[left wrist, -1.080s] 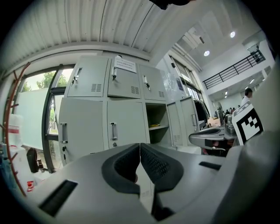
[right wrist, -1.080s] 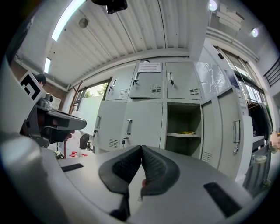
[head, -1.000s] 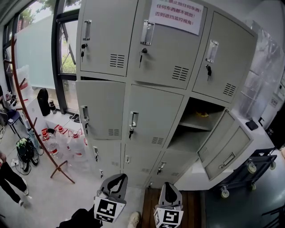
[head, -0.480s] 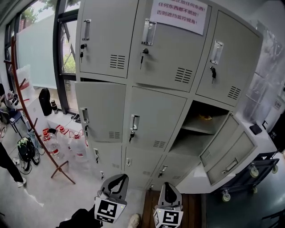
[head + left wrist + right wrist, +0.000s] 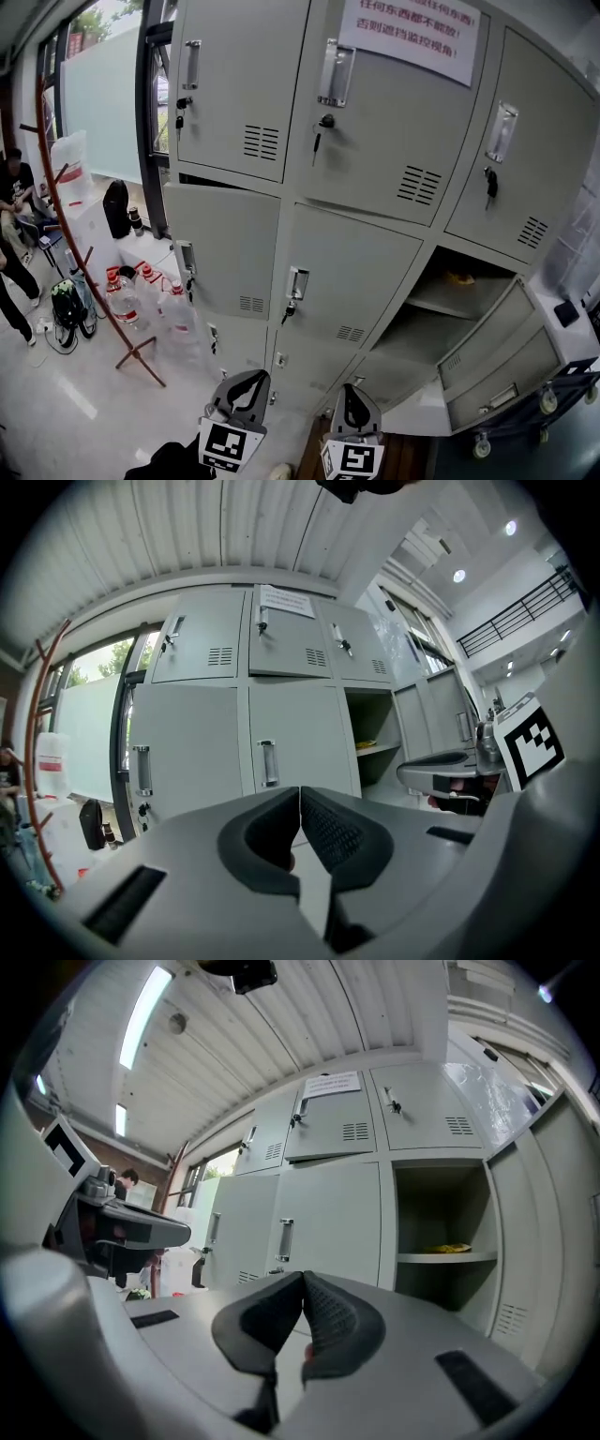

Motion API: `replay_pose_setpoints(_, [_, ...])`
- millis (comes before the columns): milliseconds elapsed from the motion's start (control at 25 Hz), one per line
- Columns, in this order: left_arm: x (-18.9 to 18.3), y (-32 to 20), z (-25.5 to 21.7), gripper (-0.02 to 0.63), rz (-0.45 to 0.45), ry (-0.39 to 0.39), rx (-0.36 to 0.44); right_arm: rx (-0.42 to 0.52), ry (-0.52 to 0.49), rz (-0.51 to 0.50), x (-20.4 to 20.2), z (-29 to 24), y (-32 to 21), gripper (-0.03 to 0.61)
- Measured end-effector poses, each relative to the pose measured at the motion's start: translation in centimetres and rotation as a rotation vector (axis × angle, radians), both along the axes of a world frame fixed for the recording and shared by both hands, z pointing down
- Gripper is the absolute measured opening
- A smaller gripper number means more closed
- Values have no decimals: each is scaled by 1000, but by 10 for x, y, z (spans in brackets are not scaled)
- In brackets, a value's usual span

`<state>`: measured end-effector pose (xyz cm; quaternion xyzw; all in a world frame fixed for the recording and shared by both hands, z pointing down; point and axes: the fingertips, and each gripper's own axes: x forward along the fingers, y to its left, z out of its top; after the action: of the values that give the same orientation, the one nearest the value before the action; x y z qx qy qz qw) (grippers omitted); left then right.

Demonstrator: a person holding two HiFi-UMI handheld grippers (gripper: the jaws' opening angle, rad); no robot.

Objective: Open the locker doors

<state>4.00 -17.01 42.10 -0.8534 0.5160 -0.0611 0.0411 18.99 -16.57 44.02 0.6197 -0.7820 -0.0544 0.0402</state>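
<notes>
Grey steel lockers (image 5: 246,89) straight ahead, middle-right door (image 5: 487,347) hanging open and centre door (image 5: 361,272) closed, left gripper (image 5: 249,380) and right gripper (image 5: 352,394) low in front, apart from them, both jaw pairs pressed together on nothing.

Head cam looks fwd and steeply down at the lockers (image 5: 248,84) from close up, w/ left gripper (image 5: 246,382) and right gripper (image 5: 352,401) at its bottom edge. Each gripper cam sits low, facing along its own jaws toward the same lockers. All 3 views share the middle door (image 5: 352,267) and open bay (image 5: 469,300).
</notes>
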Motion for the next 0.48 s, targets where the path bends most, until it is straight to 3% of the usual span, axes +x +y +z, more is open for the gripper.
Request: replay_pose_setpoints(480, [-30, -53, -7, 25, -209, 0, 19, 29, -4, -227, -47, -14, -92, 15])
